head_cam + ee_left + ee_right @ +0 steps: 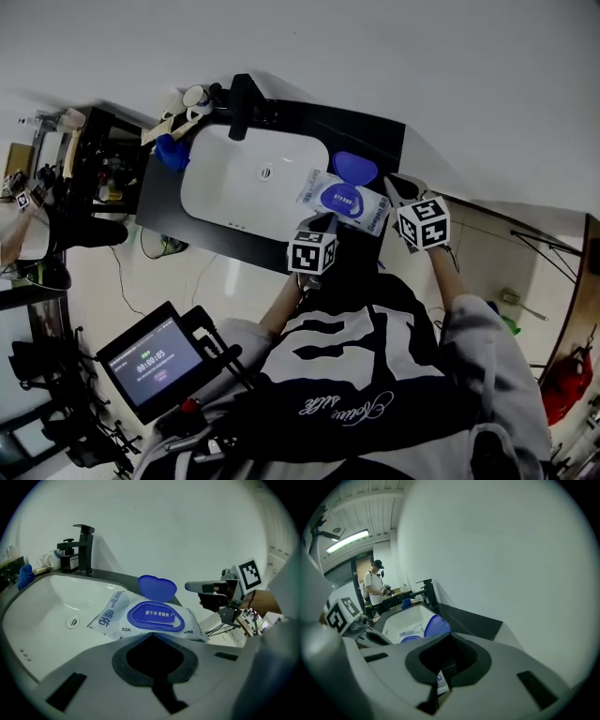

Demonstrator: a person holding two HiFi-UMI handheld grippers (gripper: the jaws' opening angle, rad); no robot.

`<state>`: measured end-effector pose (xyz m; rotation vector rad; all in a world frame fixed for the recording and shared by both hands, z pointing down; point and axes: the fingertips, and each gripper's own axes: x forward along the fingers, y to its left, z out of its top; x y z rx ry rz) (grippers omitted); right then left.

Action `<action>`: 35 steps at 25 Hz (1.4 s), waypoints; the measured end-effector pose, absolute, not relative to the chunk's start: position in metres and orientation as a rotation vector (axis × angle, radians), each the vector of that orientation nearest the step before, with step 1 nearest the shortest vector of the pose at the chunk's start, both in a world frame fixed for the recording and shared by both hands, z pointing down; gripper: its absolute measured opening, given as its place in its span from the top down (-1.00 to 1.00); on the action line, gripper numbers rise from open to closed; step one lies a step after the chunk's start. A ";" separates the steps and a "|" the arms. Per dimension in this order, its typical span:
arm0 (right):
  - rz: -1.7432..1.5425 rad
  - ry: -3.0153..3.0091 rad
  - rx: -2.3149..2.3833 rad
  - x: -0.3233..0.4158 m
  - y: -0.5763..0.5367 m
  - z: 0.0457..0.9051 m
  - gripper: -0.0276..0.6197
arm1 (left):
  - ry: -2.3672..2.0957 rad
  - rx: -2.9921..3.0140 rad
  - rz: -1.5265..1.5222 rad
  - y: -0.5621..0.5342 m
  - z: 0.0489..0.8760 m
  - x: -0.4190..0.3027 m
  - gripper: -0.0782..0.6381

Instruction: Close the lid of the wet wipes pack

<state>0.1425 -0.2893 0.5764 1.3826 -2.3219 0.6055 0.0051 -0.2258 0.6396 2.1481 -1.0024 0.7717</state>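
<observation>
The white wet wipes pack (339, 201) lies across the right rim of the white basin (225, 183). Its blue lid (354, 169) stands open behind the blue oval frame (155, 616). My left gripper (322, 223) is shut, and its tips (151, 636) sit at the pack's near edge, covering it. My right gripper (392, 191) is shut and hovers just right of the lid, above the pack's right end (188, 587). In the right gripper view the lid (436, 625) shows past the jaws, and a strip of the pack (441, 682) shows under them.
A black faucet (242, 105) stands at the basin's back on the dark counter (375, 131). Cups (193, 96) and a blue cloth (172, 152) sit at the far left. A monitor on a rig (155, 362) is at lower left. A person (374, 586) stands beyond the sink.
</observation>
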 end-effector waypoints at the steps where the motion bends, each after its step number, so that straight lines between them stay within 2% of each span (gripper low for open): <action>1: 0.603 -2.313 1.370 0.143 -0.297 0.584 0.92 | -1.006 2.150 0.777 -0.227 0.641 0.005 0.79; 8: 0.623 -2.244 1.223 0.134 -0.327 0.633 0.92 | -1.006 2.143 0.787 -0.235 0.651 0.001 0.79; 18: 0.612 -2.446 1.045 0.083 -0.304 0.597 0.92 | -1.039 2.161 0.808 -0.236 0.655 -0.005 0.79; 24: 0.495 -2.394 0.863 0.045 -0.267 0.611 0.92 | -1.048 2.167 0.810 -0.239 0.658 -0.006 0.79; 35: 0.568 -2.179 0.854 0.030 -0.254 0.642 0.92 | -1.085 2.204 0.830 -0.243 0.663 -0.005 0.79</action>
